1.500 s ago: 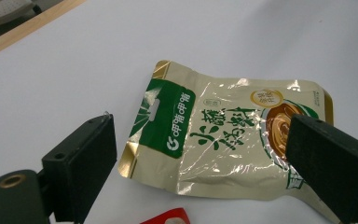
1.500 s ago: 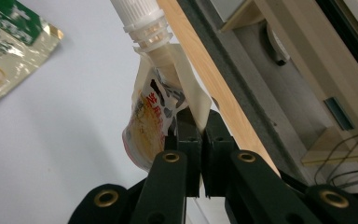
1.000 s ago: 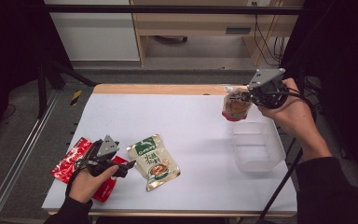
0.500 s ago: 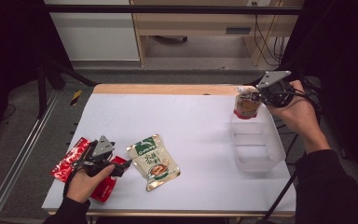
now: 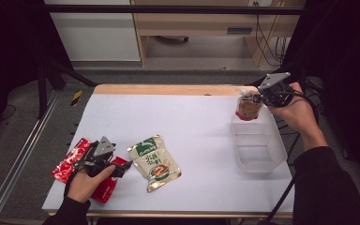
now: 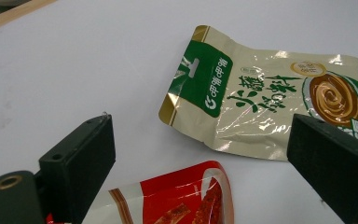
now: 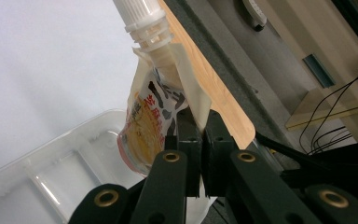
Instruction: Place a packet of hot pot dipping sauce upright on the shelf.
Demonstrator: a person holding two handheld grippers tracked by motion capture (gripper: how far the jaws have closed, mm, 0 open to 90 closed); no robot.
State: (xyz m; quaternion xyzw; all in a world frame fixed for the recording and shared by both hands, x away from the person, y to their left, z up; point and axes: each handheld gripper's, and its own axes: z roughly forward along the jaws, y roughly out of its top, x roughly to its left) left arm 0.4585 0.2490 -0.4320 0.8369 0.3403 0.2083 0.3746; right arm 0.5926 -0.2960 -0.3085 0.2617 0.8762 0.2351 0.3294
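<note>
So we've got the right gripper up at the upper right of the high view, fingers clamped tight on the edge of a spouted pouch. In the right gripper view you can see the pouch hanging from that pinch, white screw cap up top, its bottom dangling over the far end of the clear plastic bin. In the high view the bin sits at the right side of the table and looks empty.

Our read: we're mid-drop-off, packing pouches into the bin one at a time. The next move calls for lowering the pouch a bit more so it sits inside the walls, then letting the fingers part. It hangs right over the far rim, so we'd nudge it toward the bin's middle first, or it could flop out over the edge.

Meanwhile the left gripper waits at the lower left of the high view, fingers wide apart and gripping nothing. Through its own view it hovers over a red pouch, with a green and gold pouch lying flat just beyond. Those look like the next ones to go.
</note>
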